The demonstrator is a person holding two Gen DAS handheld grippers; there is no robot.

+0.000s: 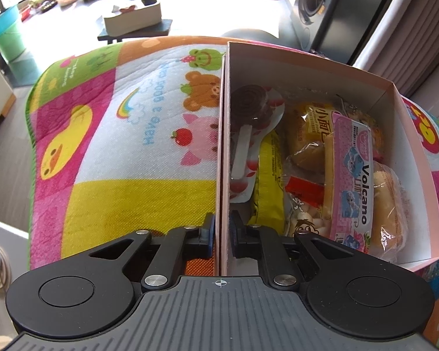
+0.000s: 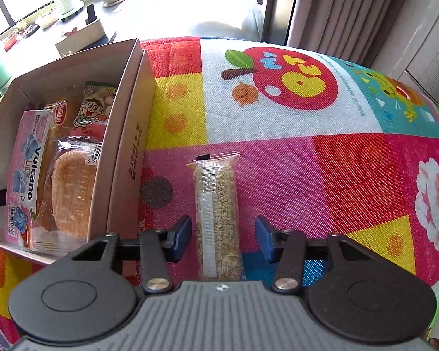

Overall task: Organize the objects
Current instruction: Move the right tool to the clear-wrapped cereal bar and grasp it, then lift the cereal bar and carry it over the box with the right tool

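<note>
Left wrist view: left gripper (image 1: pixel 221 228) straddles the near-left wall of the cardboard box (image 1: pixel 223 134), one blue pad outside, one inside, closed against the wall as far as the angle lets me judge. Box sits on a bright cartoon-print mat (image 1: pixel 125 122). Inside: a chocolate lollipop (image 1: pixel 250 102) in its wrapper, a yellow packet (image 1: pixel 267 187), a pink "Volcano" packet (image 1: pixel 352 181), wrapped bread rolls (image 1: pixel 387 204) along the right wall.

Right wrist view: right gripper (image 2: pixel 222 238) jaws spread wide, holding nothing. A clear-wrapped grain bar (image 2: pixel 216 213) lies flat on the mat between the fingers, lengthwise along them, touching neither pad. It rests outside the box, just beside the box's right wall (image 2: pixel 128 158). Same Volcano packet and bread visible within.
</note>
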